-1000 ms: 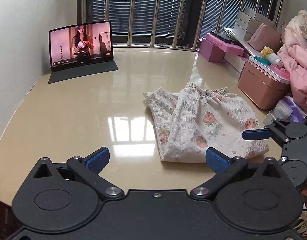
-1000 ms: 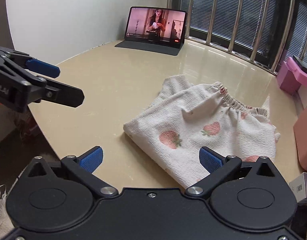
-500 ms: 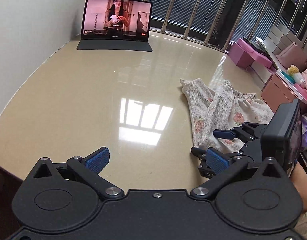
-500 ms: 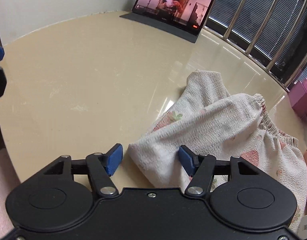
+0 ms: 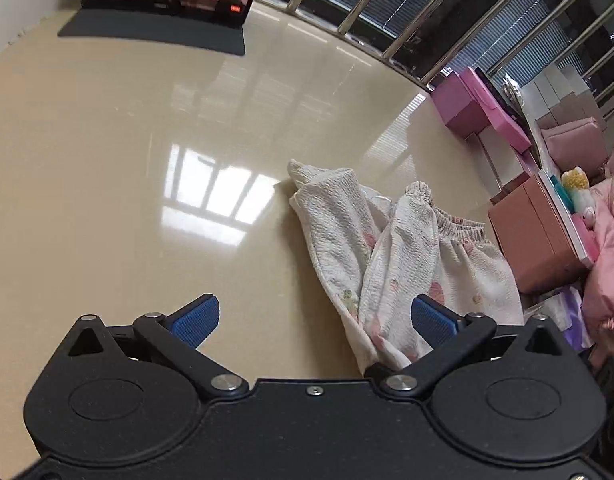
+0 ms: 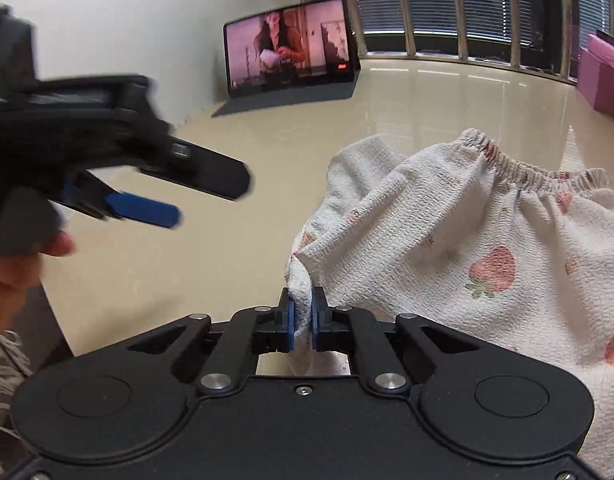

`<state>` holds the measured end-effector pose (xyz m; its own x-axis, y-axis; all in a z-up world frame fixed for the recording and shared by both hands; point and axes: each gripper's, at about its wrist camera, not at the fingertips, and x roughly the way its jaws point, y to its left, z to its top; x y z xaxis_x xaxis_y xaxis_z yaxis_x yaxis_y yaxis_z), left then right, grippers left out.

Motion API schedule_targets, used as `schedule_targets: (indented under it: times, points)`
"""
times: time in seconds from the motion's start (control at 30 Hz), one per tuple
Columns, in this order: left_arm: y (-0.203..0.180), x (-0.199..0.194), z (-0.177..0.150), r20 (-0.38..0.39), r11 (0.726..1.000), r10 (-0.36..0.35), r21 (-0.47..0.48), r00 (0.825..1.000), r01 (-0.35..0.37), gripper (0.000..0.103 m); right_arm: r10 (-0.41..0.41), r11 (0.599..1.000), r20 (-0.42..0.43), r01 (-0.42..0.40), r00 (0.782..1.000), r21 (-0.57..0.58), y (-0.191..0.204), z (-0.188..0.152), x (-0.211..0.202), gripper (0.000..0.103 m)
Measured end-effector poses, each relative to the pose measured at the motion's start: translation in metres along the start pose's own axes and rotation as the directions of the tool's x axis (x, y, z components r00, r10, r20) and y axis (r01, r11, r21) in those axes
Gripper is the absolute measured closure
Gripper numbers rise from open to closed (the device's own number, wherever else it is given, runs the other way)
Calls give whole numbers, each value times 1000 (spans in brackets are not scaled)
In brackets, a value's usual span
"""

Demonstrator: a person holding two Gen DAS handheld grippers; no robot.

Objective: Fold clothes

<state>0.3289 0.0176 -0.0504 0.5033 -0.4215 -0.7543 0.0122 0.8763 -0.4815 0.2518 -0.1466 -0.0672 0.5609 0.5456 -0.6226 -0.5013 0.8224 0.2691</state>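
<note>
Near the front edge of the glossy beige desk (image 5: 107,168), toward its right side, lie the cream textured shorts with strawberry print and an elastic waistband (image 6: 487,248). My right tongs (image 6: 302,316) are clamped on a bunched corner of the fabric, which is lifted just off the surface. My left tongs (image 5: 313,318) are spread wide; the near end of the shorts lies between the pads against the right one, and nothing is gripped. In the right wrist view they show from the side, blurred, above the front-left part of the desk.

My worry is the thin pinch on the right: judging by how little cloth sits between the pads, a quick pull could slide it out, or drag the whole garment across the slick top instead of folding it. With only 1 corner held, the lifted layer may twist and the fold land crooked. I would want the left tongs on a 2nd corner before carrying anything over.

Window reflections show how shiny the desk is. A tablet playing a video on a dark folding stand (image 6: 289,52) sits at the far-left corner. Metal window bars with blinds (image 5: 459,12) run behind, and pink storage boxes (image 5: 479,104) crowd the right edge.
</note>
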Motion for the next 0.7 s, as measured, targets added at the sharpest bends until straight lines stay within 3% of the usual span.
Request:
schedule_targets:
  times: [0.2,0.3,0.33,0.37,0.43,0.57,0.7]
  points:
    - [3,62,14,-50,980,-79,-188,996,68,3,98,993,83,-103,992,58,-15,-4,-47,96]
    - [8,73,13,-50,957,-114,-275,992,96,30,135,988,104,-141,985,57,-17,-8,-61,96]
    - [9,73,13,-49,953,-110,-289,993,91,47,144,987,109,-150,984,55,-17,-9,-64,96]
    - [8,71,12,-41,951,-101,-298,994,85,71,153,985,113,-160,982,57,-18,-11,-66,96]
    - [4,63,11,-16,949,-95,-303,995,86,91,170,981,127,-180,977,69,-21,-15,-70,96]
    - [-27,37,15,39,962,-116,-243,992,122,93,214,959,196,-244,957,144,-36,-23,-82,96]
    - [-95,28,25,36,983,-124,-129,992,128,93,226,914,314,-313,922,260,-62,-39,-109,96]
